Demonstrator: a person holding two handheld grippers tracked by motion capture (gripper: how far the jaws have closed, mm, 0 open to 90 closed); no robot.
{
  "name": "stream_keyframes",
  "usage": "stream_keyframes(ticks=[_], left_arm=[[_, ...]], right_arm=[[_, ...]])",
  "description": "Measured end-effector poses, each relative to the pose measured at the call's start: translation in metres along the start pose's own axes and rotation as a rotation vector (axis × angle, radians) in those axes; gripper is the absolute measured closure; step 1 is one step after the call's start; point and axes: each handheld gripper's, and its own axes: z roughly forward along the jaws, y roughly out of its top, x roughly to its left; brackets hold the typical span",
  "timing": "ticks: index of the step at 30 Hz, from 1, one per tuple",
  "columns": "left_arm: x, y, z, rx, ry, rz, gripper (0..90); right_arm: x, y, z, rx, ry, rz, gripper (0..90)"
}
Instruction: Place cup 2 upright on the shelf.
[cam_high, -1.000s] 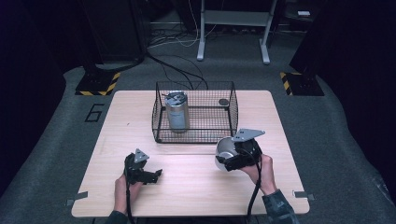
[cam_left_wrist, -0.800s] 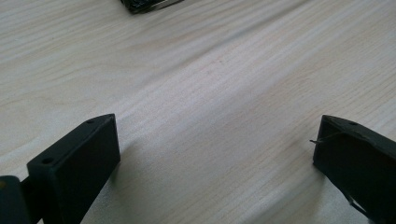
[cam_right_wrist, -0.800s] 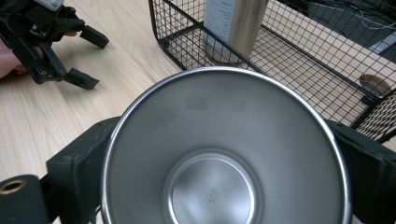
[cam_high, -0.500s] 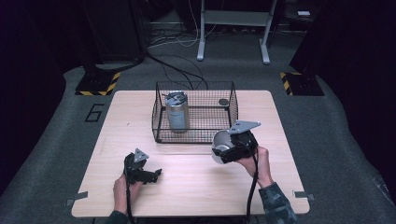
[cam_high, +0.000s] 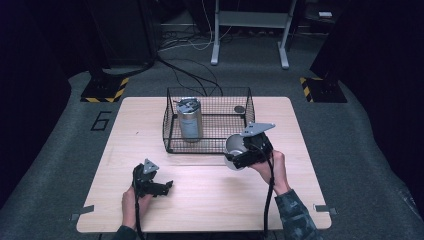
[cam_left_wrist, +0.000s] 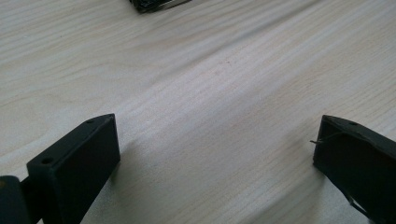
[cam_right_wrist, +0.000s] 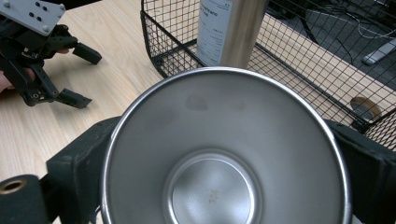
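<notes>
Steel cup (cam_right_wrist: 219, 154) sits clamped between the two black jaws of the right hand-held gripper (cam_high: 239, 152), mouth facing the gripper camera, inside empty, flat round bottom visible. In the high view the cup (cam_high: 235, 148) is lifted off the bench (cam_high: 300, 200), tilted on its side, just in front of the basket's near right corner, close to the wire but whether touching cannot be told. Right hand (cam_high: 272, 167) grips the tool from behind, cable trailing down toward the bench edge, grey plate on top.

Left hand-held gripper (cam_high: 167, 186) rests low on the near-left part of the bench, jaws spread apart, nothing between them; left gripper view shows bare pale wood grain between the two black jaws. Left hand (cam_high: 131, 202) holds it from the near edge. The same gripper (cam_right_wrist: 84, 77) appears in the right gripper view at far left, well apart from the cup.

Farther back, black wire basket (cam_high: 170, 135) stands mid-bench. Inside its left half a metal bottle (cam_high: 190, 121) stands upright with a label on its side. A small dark round thing (cam_high: 239, 108) lies on the basket floor at the back right; too small to tell what it is.

Beyond the bench: grey carpet (cam_high: 60, 150) with a painted 6, cables, desk legs.
</notes>
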Motion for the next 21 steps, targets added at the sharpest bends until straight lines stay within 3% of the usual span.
stream_keyframes(ticks=[21], left_arm=[[0.0, 0.0, 0.0, 0.0, 0.0, 0.0, 0.3]], right_arm=[[-0.013, 0.033, 0.006, -0.012, 0.002, -0.04, 5.7]])
